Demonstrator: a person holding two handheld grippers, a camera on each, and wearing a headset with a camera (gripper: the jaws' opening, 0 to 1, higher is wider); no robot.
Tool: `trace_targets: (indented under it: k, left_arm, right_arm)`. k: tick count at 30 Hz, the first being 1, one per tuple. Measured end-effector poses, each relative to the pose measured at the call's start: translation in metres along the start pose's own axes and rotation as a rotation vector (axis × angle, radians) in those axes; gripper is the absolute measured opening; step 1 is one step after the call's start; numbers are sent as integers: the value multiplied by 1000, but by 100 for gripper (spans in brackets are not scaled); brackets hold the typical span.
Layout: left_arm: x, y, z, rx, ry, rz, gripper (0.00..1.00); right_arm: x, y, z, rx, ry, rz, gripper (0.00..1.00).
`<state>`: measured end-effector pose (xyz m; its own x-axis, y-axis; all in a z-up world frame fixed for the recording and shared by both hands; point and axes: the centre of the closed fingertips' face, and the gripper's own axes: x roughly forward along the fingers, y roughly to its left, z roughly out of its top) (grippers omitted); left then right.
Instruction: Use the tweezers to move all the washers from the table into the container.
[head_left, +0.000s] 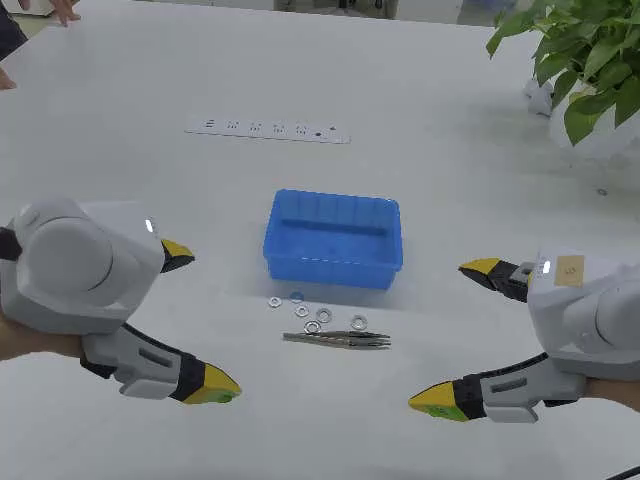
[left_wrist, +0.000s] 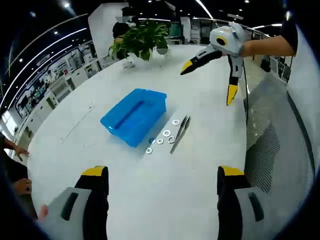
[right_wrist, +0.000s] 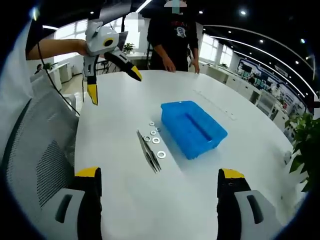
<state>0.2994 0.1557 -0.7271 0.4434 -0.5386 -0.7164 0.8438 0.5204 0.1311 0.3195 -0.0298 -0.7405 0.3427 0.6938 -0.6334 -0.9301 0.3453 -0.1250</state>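
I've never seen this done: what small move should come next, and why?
Probably bring the right hand-held gripper down to the tweezers: they lie untouched on the table beside the washers, and it is open and empty.

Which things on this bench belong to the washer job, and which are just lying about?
Job in hand: tweezers; washers loose on the table; blue container; left hand-held gripper and right hand-held gripper, both open.

Lying about: power strip; potted plant.
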Motion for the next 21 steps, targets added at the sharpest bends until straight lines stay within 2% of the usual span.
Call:
trace_targets:
  k: [4, 7, 21]
  left_arm:
    - [1, 0, 0, 1, 2, 3, 94]
    - [2, 1, -4, 26, 22, 11, 95]
    - [2, -3, -4, 12, 22, -5, 94]
  right_arm:
    - [-1, 1, -3, -3, 7, 2, 96]
    - [-1, 1, -8, -4, 17, 1, 96]
    - [-2, 0, -9, 16, 13, 2, 95]
